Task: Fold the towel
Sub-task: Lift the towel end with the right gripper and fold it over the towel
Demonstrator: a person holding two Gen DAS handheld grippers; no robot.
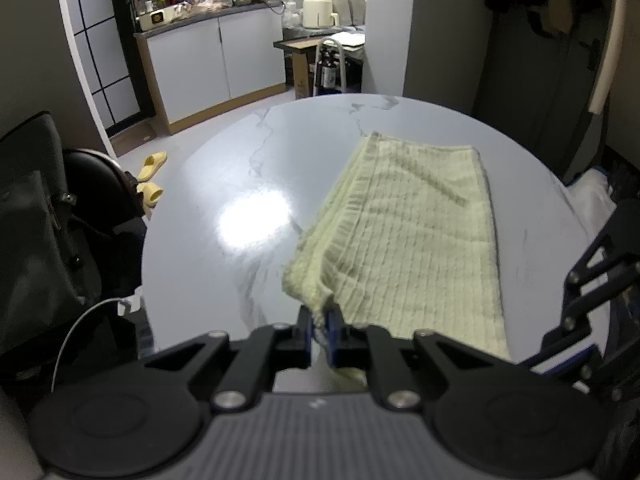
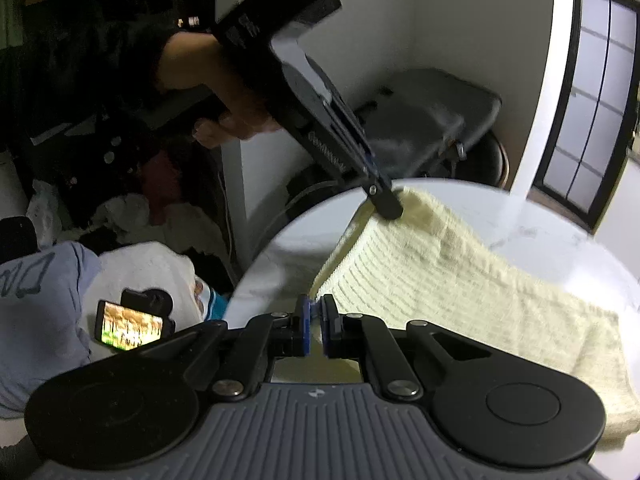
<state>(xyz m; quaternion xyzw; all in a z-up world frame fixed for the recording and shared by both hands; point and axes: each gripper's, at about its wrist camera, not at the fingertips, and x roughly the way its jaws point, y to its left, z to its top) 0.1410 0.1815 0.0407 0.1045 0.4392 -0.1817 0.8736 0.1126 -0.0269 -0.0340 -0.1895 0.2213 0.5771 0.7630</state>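
Observation:
A pale yellow ribbed towel (image 1: 412,232) lies folded on the round white marble table (image 1: 224,184). My left gripper (image 1: 319,330) is shut on the towel's near left corner and lifts it slightly, so the edge bunches up. In the right wrist view the towel (image 2: 460,280) runs from the near edge to the far left. My right gripper (image 2: 315,330) is shut on its near corner. The left gripper (image 2: 386,204) shows there too, held in a hand and pinching the far corner above the table (image 2: 560,248).
A dark chair with a bag (image 1: 36,216) stands left of the table. Yellow slippers (image 1: 152,168) lie on the floor. White cabinets (image 1: 212,60) stand at the back. Clothes and a phone (image 2: 130,326) lie beside the table's edge.

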